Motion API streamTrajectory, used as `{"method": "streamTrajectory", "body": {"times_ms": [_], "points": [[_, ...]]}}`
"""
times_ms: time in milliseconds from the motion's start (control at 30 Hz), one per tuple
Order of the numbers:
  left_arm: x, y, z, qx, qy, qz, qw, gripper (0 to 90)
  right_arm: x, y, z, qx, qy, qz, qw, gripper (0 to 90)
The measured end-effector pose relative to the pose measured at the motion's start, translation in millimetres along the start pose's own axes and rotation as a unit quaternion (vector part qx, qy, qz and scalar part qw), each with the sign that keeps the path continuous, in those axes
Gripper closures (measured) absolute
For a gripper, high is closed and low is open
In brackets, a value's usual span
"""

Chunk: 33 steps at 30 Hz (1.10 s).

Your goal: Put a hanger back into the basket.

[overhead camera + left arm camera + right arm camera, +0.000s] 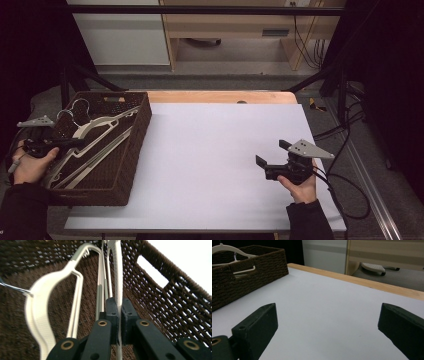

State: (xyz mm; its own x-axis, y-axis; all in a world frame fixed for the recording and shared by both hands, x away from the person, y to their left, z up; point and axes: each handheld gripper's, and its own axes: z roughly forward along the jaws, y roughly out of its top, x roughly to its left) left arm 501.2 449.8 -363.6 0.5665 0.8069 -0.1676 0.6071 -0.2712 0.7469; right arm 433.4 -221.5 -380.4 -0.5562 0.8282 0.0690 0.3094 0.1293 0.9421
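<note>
A dark woven basket stands at the table's left and holds several white clothes hangers. My left gripper reaches into it from the left. In the left gripper view that gripper is shut on the thin bar of one white hanger, which runs up between the pads. A second white hanger lies to the left of it against the basket's floor. My right gripper hovers over the right part of the white table top, open with nothing between its fingers.
The basket's wall with a handle slot rises close on the right of the held hanger. A wooden edge borders the table's far side. Cables trail off the table's right side. Cabinets stand beyond the table.
</note>
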Motion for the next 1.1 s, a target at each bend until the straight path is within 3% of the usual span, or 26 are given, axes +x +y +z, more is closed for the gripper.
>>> {"method": "streamTrajectory", "body": {"times_ms": [100,200,333,400,433,500,567,633,733,833,1000,1100], "points": [[-0.2,-3.7,0.9,0.003,-0.006,-0.019,0.9998,86.0,0.2,0.3,-0.3,-0.001,-0.001,0.000,1.0000,3.0],[0.5,-5.9,4.1,0.024,-0.006,-0.040,0.9989,84.5,0.3,0.3,-0.2,0.001,-0.001,-0.001,1.0000,3.0],[4.4,-10.7,5.0,0.043,0.032,-0.060,0.9967,82.6,1.2,0.6,-0.3,0.001,0.000,-0.002,1.0000,3.0],[7.1,-14.4,4.2,0.054,0.058,-0.075,0.9940,72.9,1.3,0.9,-0.5,-0.001,-0.001,-0.001,1.0000,3.0],[7.2,-16.2,1.9,0.052,0.073,-0.080,0.9928,70.0,1.2,1.1,-0.8,0.000,0.000,-0.001,1.0000,3.0],[4.8,-18.0,-5.4,0.020,0.104,-0.084,0.9909,58.7,0.9,1.1,-0.9,-0.002,-0.001,-0.002,1.0000,3.0],[-0.4,-18.0,-15.2,-0.017,0.108,-0.091,0.9898,54.4,0.9,1.0,-0.7,-0.001,-0.001,-0.002,1.0000,2.9],[-10.0,-16.6,-22.3,-0.043,0.128,-0.077,0.9878,45.9,1.3,0.8,0.1,-0.001,-0.002,-0.002,1.0000,2.9],[-27.0,-13.7,-29.8,-0.067,0.133,-0.051,0.9875,42.2,1.5,0.4,1.1,0.001,-0.001,-0.003,1.0000,2.9],[-51.0,-10.0,-32.6,-0.095,0.118,-0.017,0.9883,35.9,1.4,0.4,0.9,0.001,-0.003,-0.004,1.0000,2.8],[-87.5,-4.3,-27.1,-0.129,0.084,0.016,0.9880,27.0,0.6,1.0,-1.1,-0.003,-0.005,-0.003,1.0000,2.8],[-107.7,-0.6,-19.8,-0.151,0.066,0.034,0.9858,18.4,0.1,1.0,-2.1,-0.002,-0.004,-0.005,1.0000,2.7]]}}
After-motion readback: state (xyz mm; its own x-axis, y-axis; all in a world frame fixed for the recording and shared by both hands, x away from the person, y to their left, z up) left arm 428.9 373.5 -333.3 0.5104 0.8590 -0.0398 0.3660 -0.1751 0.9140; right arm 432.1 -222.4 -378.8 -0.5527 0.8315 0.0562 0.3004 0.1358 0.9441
